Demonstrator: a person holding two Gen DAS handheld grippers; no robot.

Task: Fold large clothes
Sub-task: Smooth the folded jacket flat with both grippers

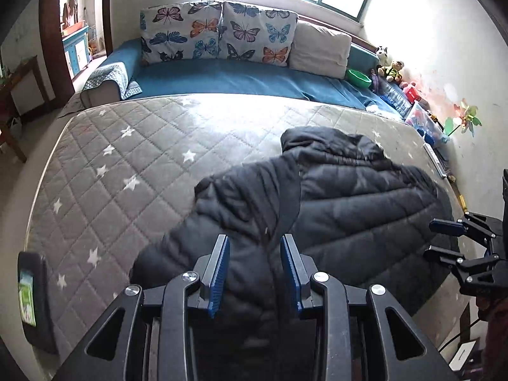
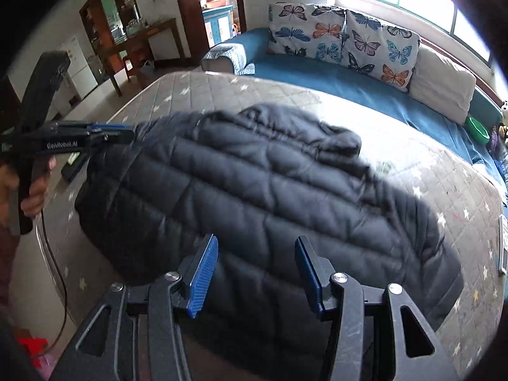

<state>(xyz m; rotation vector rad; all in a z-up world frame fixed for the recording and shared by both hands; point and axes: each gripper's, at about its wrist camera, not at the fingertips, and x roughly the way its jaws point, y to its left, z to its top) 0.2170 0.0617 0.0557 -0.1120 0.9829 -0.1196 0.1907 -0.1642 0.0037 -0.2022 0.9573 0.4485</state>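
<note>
Left wrist view, left to right: a dark phone-like device with a lit screen [image 1: 31,298] lies at the near left edge of the grey quilted star-print mattress [image 1: 120,158]. The left gripper [image 1: 255,274] hovers over the near hem of the black quilted puffer jacket [image 1: 333,197], its blue-padded fingers [image 1: 220,273] apart, nothing between them. The jacket lies spread on the mattress's right half, collar toward the blue sofa bed [image 1: 222,77] with two butterfly-print cushions [image 1: 219,35]. The right gripper [image 1: 439,238] sits at the far right edge, over the jacket's right side, jaws apart.

Right wrist view: the left gripper [image 2: 127,135] shows at the left, at the jacket's [image 2: 254,190] edge. The right gripper [image 2: 257,273] hovers above the jacket, open, empty.
</note>
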